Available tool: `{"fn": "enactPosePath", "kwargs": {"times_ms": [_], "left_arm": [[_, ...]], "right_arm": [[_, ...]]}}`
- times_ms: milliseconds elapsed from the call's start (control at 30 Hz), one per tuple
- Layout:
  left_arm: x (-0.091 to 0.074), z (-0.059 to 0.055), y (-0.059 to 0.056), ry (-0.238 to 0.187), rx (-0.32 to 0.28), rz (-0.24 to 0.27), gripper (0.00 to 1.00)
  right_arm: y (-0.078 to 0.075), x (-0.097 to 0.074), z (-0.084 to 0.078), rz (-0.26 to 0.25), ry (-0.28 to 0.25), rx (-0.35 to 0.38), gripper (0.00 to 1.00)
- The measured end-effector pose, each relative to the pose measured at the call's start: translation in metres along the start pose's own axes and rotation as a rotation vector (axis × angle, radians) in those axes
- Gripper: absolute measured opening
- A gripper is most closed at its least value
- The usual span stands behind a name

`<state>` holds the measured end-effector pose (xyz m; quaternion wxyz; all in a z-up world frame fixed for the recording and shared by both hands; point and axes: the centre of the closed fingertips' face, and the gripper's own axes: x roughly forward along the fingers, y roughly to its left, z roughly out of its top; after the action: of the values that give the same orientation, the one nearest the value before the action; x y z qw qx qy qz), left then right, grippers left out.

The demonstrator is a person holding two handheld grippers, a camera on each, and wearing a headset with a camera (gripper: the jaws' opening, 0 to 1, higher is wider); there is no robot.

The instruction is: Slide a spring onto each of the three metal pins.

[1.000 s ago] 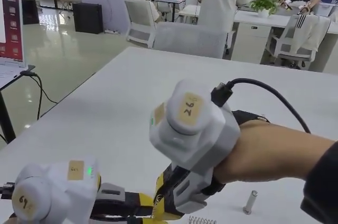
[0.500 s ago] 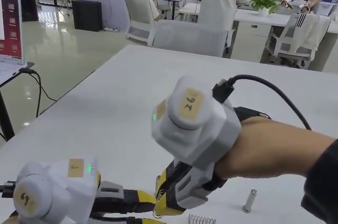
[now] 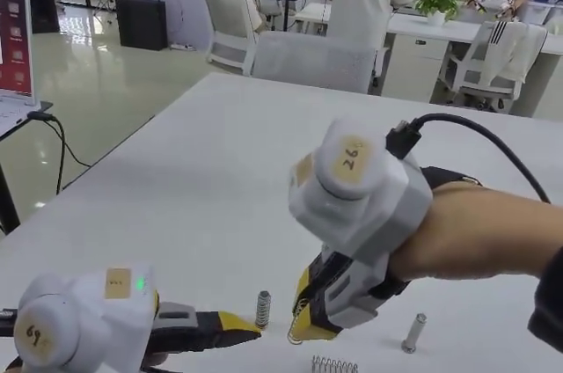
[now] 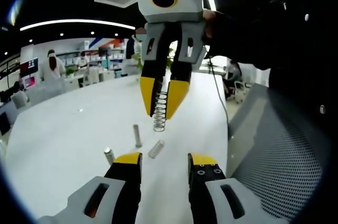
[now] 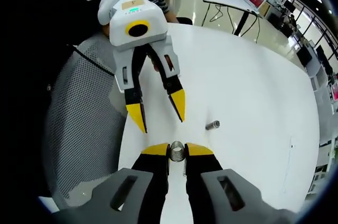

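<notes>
The right gripper [image 5: 177, 149] pinches a spring [image 4: 159, 115] above the table's [image 3: 202, 153] near edge; the left gripper [image 4: 161, 159] is spread, empty. Hold the spring vertical, centre it over the bare pin [image 3: 413, 334], lower gently.

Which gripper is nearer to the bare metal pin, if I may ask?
Right. The right gripper, gripping a spring, sits beside the bare metal pin; the left gripper is farther, past the sprung pin.
</notes>
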<state>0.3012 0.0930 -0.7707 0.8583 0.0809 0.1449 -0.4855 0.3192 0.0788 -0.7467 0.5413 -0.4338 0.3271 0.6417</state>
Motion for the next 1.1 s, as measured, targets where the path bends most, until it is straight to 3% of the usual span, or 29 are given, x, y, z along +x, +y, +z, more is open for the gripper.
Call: {"fn": "enactPosePath", "kwargs": {"times_ms": [500,833,1100], "left_arm": [[-0.003,-0.006,0.001,-0.020,-0.049,0.020,0.41],[-0.007,-0.013,0.003,-0.026,-0.089,0.047,0.49],[-0.009,-0.016,0.004,-0.027,-0.112,0.065,0.56]], "right_arm": [[-0.037,-0.013,-0.028,-0.077,0.018,0.081,0.08],[-0.054,-0.005,-0.045,-0.109,0.066,0.104,0.08],[-0.064,0.003,-0.051,-0.113,0.074,0.117,0.08]]}}
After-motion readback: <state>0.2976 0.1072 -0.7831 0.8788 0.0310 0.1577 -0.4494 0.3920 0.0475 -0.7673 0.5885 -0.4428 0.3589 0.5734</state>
